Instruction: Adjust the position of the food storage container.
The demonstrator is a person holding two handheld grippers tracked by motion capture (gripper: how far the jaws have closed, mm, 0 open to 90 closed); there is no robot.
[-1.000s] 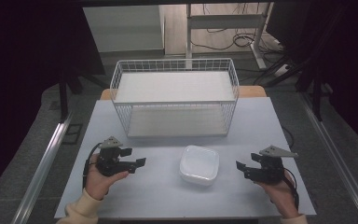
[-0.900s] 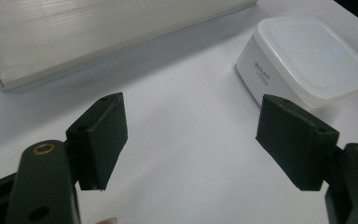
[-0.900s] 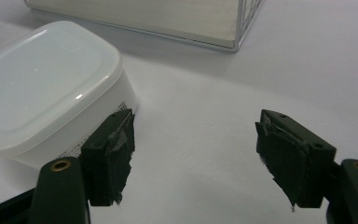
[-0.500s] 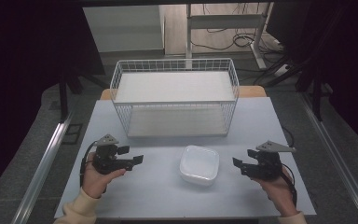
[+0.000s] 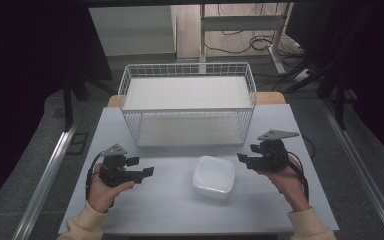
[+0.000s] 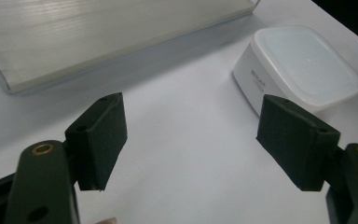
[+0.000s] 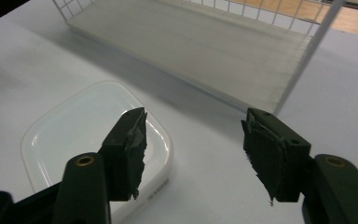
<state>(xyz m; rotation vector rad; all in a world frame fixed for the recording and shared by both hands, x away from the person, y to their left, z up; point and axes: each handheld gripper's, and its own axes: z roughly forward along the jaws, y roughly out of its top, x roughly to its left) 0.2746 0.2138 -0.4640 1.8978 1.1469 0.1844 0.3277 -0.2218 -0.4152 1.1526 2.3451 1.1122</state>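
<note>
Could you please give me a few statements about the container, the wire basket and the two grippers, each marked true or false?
1. The white container sits on the table in front of the wire basket. True.
2. The right gripper is clamped on the container. False: its jaws have just been closing, but they stand apart with nothing between them, and it is beside the container.
3. The left gripper is open and holds nothing. True.
4. The container lies inside the wire basket. False: it rests outside, on the table.
5. The container's lid is off. False: in the left gripper view it is on.
</note>
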